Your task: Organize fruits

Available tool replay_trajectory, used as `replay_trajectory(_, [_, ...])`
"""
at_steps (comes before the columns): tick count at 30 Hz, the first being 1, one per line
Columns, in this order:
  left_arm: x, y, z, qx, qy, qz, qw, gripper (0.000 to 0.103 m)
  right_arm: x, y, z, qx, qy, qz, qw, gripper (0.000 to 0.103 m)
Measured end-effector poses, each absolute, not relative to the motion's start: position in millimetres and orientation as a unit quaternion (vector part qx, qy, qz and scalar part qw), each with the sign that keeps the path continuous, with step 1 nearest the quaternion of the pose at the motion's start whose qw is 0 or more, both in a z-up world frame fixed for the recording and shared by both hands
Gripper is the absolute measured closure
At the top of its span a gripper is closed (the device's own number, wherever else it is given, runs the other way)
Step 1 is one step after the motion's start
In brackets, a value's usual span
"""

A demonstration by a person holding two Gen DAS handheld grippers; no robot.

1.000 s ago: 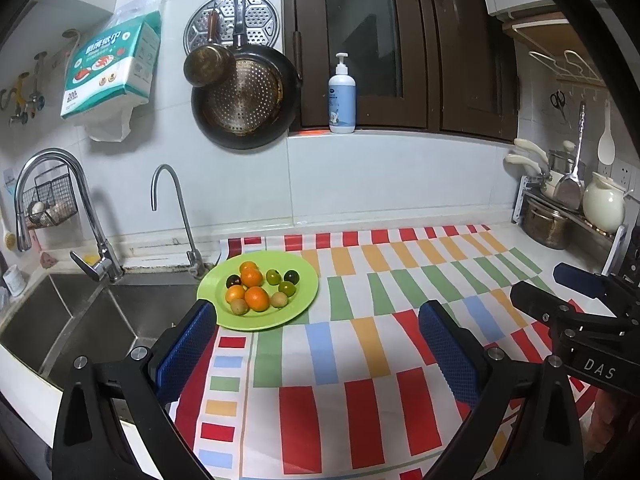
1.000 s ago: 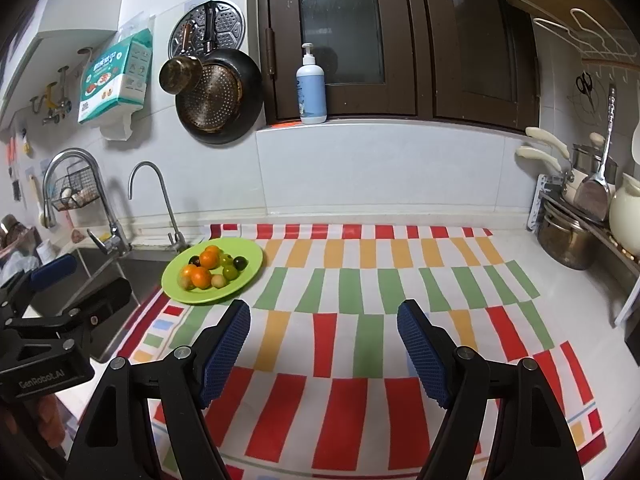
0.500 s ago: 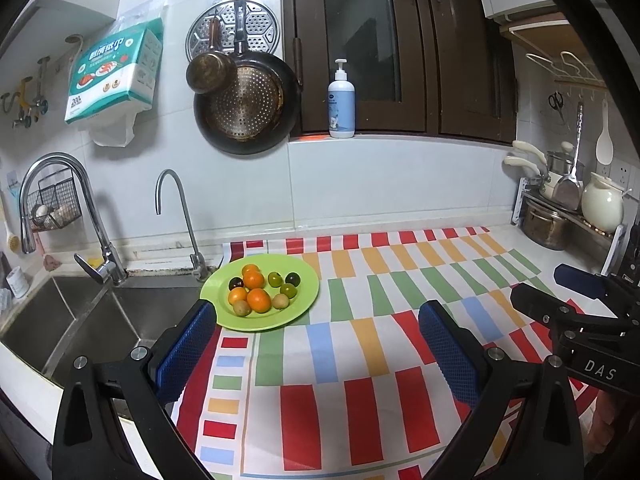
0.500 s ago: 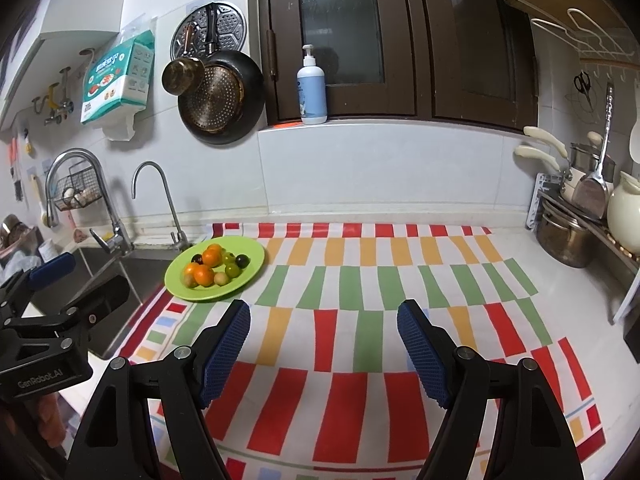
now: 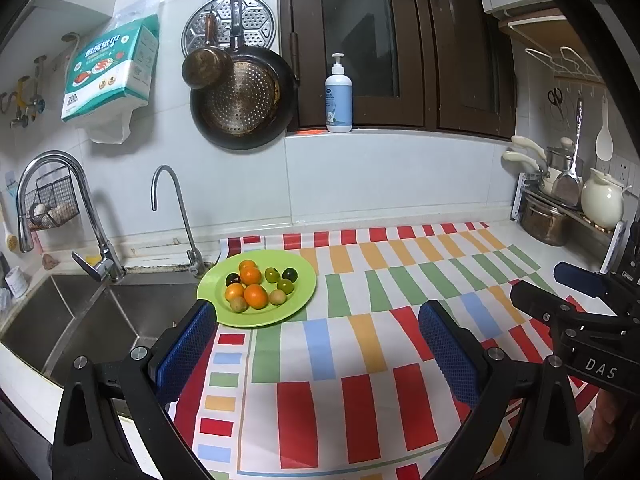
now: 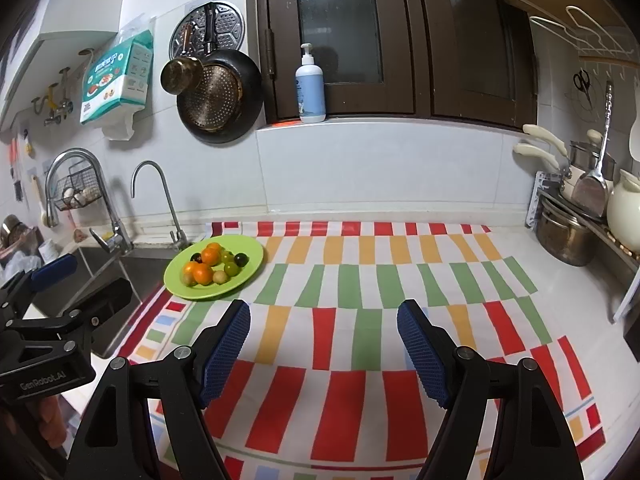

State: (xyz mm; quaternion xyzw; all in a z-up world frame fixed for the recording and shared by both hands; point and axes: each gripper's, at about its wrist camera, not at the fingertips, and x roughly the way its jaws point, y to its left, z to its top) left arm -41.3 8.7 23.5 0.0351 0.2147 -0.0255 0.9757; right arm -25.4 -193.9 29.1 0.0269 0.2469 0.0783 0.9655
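Note:
A green plate (image 5: 300, 280) (image 6: 252, 258) sits on the striped cloth beside the sink, holding several small fruits: oranges (image 5: 256, 296) (image 6: 203, 273), green ones (image 5: 285, 286) (image 6: 231, 268), dark ones (image 5: 289, 274) (image 6: 240, 259) and brownish ones (image 5: 277, 297). My left gripper (image 5: 318, 346) is open and empty, low over the cloth just in front of the plate. My right gripper (image 6: 324, 342) is open and empty, over the cloth to the right of the plate. Each gripper shows at the edge of the other's view.
The steel sink (image 5: 60, 320) with two taps (image 5: 176, 208) lies left of the plate. Pots and a white kettle (image 5: 602, 204) stand on a rack at the right. A pan (image 5: 244, 100) hangs on the wall; a soap bottle (image 5: 338, 96) stands on the ledge.
Both views have shifted slightly; the plate sits a little lower and nearer in them. Both grippers stay open and empty.

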Motion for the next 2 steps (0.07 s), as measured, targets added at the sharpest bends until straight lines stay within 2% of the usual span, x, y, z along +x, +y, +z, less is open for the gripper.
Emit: replay_trajectory(2, [-40.8,8.8,22.9,0.035,0.215,-0.026,0.976,0.0,-24.9,-194.3,28.8,0.027,0.248,0.078,0.965,0.026])
